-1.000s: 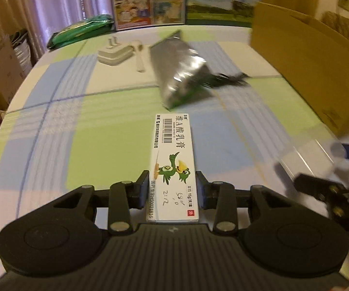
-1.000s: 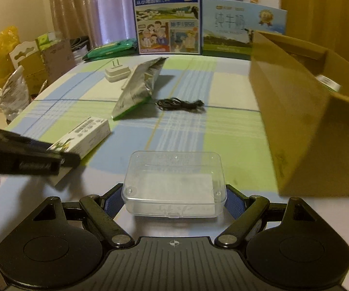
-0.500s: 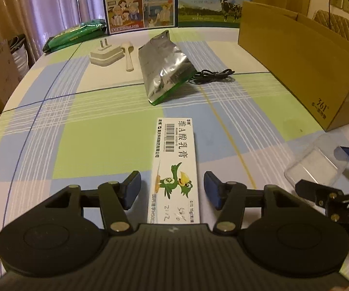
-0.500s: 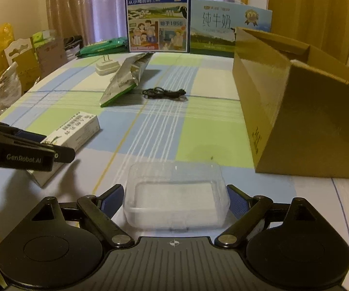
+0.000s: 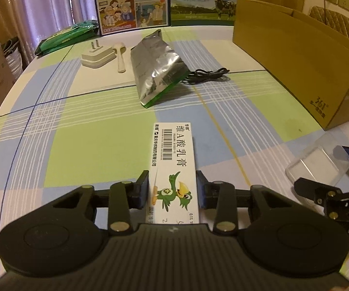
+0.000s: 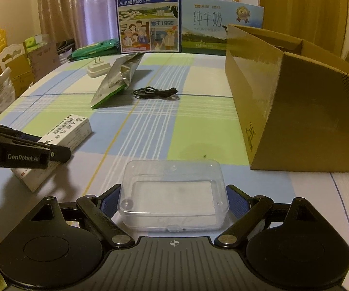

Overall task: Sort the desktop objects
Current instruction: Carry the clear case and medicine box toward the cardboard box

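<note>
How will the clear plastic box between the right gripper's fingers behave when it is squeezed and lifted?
The clear plastic box looks empty, so probably light. Its thin glossy walls may flex and slip under the right gripper. Being flat and wide, it is unlikely to tip.

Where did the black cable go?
The black cable lies on the table in the middle of the right wrist view, just right of the silver bag and left of the cardboard box.
</note>
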`<state>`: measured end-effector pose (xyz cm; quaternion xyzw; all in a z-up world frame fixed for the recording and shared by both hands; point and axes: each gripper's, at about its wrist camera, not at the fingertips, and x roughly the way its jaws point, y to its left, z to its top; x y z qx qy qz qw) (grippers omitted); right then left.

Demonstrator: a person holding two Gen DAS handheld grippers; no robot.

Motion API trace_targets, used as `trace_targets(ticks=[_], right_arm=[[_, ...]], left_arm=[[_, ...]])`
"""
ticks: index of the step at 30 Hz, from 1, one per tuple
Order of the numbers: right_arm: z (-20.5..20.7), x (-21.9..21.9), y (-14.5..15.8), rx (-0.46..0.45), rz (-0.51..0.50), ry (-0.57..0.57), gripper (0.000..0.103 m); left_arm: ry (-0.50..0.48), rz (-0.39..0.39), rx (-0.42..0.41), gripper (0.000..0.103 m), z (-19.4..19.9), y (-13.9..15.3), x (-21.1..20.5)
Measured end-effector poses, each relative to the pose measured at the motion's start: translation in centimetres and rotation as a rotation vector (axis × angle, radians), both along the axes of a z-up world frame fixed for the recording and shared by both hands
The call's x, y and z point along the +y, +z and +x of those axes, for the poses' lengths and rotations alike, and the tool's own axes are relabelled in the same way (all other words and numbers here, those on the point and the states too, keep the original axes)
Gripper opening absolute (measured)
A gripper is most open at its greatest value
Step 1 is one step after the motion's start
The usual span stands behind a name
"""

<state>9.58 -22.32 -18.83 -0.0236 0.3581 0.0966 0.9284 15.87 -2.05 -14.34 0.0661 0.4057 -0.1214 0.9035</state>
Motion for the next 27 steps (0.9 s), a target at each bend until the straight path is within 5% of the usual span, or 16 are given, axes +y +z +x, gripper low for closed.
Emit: trace_targets(ticks=[12,27], right_arm=[[-1.2,0.4,1.7,-0.050,-0.029,0.008,0.082],[-3.8,-2.7,9.2,-0.186,0.009,-0.084,0.082]], left_arm=[[-0.048,-0.009,-0.028,0.033,-2.0,1.9,-1.0],[-0.077,-0.062,-0.088,0.033,-5.0,7.3,-4.4]])
